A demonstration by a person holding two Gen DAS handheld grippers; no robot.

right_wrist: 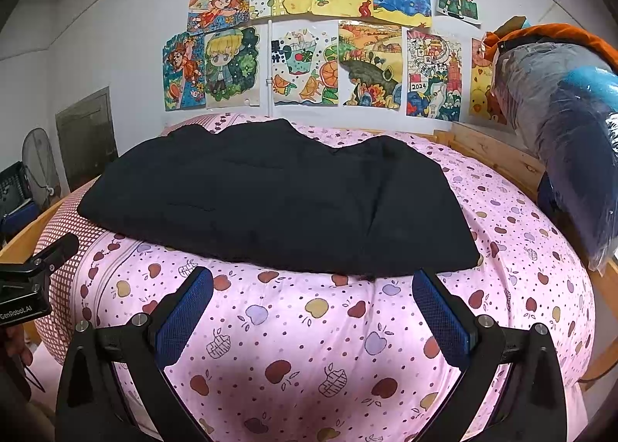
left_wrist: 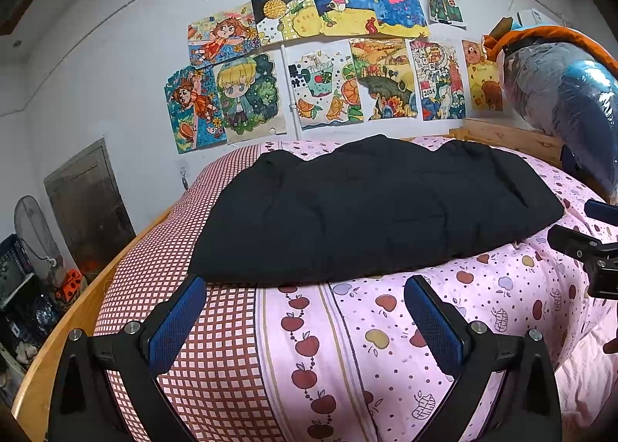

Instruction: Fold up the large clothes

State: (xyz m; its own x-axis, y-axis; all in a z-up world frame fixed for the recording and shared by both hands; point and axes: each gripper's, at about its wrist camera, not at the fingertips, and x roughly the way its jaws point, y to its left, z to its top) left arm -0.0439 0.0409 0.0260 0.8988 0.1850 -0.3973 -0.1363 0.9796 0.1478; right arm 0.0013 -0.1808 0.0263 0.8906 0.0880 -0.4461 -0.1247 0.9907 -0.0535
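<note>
We hold both grippers over the near edge of the bed, and neither has hold of anything. In the left wrist view our left gripper [left_wrist: 305, 306] fills the bottom of the frame with its jaws spread wide, the blue pads [left_wrist: 175, 322] standing well apart over the quilt [left_wrist: 386, 345], where a red-checked panel meets a pink apple-print one. In the right wrist view our right gripper [right_wrist: 313, 306] sits likewise at the bottom of the frame, jaws wide apart and bare, above the pink apple print.

The black garment [left_wrist: 367, 206] lies across the middle of both frames, resting on top of the quilt just beyond the fingertips. It forms a broad, roughly rectangular bulk with a lumpy far edge and a fairly straight near edge. Whether it is in one layer or doubled over we cannot tell, as the dark cloth shows little detail.

Each gripper also shows at the edge of the other's view: the right one at the right edge of the left wrist frame, the left one at the left edge of the right wrist frame.

In the upper part of both frames, coloured drawings [right_wrist: 309, 36] cover the white wall. At the upper right a plastic-wrapped bundle [right_wrist: 567, 125] sits by the wooden bed frame [right_wrist: 498, 156].
</note>
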